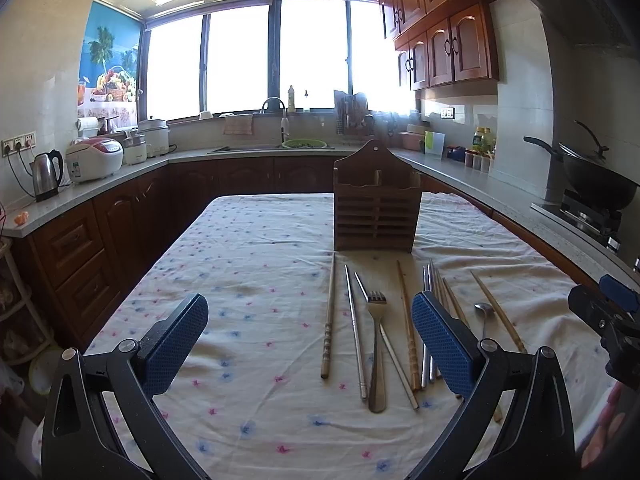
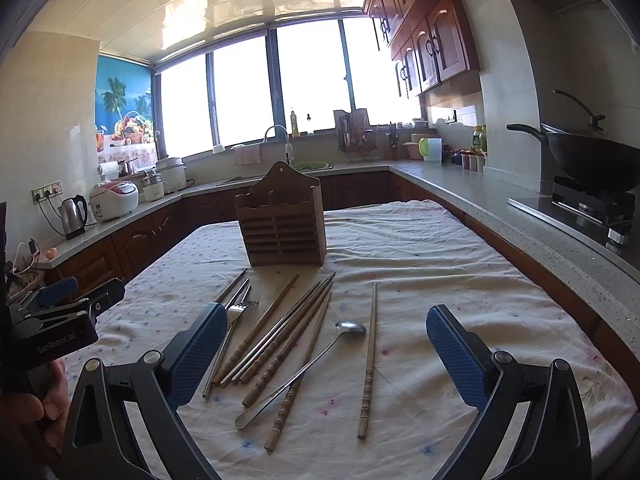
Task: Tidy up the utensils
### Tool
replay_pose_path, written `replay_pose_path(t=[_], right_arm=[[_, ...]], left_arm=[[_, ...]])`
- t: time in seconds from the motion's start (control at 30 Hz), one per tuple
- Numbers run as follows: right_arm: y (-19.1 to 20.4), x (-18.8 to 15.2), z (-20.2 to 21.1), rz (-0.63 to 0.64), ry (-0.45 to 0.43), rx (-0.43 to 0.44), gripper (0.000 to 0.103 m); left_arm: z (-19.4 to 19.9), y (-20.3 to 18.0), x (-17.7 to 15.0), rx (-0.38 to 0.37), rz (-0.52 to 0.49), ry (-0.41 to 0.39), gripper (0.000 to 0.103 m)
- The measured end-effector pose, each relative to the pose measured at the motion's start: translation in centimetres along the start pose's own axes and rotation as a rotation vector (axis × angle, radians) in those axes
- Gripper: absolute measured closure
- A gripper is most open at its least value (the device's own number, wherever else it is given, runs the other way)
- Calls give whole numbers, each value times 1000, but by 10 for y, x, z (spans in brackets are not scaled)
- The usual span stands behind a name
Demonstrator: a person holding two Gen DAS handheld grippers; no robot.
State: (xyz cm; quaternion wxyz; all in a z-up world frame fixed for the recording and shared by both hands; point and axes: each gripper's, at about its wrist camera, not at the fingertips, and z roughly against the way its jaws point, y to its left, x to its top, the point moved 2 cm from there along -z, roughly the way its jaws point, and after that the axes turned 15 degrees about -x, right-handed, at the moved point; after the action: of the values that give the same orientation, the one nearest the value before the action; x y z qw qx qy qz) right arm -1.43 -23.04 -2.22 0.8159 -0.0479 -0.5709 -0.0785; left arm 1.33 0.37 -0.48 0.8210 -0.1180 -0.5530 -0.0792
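A brown wooden utensil holder [image 1: 376,208] [image 2: 282,220] stands upright on the cloth-covered table [image 1: 248,264] [image 2: 420,256]. In front of it lie several wooden chopsticks [image 1: 329,320] [image 2: 370,356], metal chopsticks [image 1: 355,332] [image 2: 276,332], a metal fork [image 1: 377,344] [image 2: 240,308] and a metal spoon [image 1: 483,314] [image 2: 304,368]. My left gripper [image 1: 310,340] hovers open over the near left utensils, nothing between its blue pads. My right gripper [image 2: 326,356] is open too, above the spoon and chopsticks, holding nothing. Each gripper's body shows at the edge of the other's view.
Dark wooden cabinets and a grey counter [image 1: 132,176] [image 2: 500,196] ring the table. A kettle [image 1: 46,174], rice cookers and a sink [image 1: 276,146] stand at the back; a black wok [image 2: 588,156] sits on the stove at the right. A hand [image 2: 28,404] grips the left tool.
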Motion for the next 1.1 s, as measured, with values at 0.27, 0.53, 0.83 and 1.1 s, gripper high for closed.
replay_pose_path(t=[0.27, 0.53, 0.83, 1.1], right_arm=[[1, -1, -2, -1, 3, 7, 2], [2, -1, -2, -3, 4, 10, 2], [3, 0, -1, -4, 4, 11, 2], [4, 1, -1, -8, 5, 16, 2]], left_arm=[[-2, 1, 1, -1, 2, 2, 0], [-3, 2, 2, 0, 0, 1, 0], [-5, 0, 1, -2, -5, 2, 0], [-7, -1, 0, -7, -2, 4, 0]])
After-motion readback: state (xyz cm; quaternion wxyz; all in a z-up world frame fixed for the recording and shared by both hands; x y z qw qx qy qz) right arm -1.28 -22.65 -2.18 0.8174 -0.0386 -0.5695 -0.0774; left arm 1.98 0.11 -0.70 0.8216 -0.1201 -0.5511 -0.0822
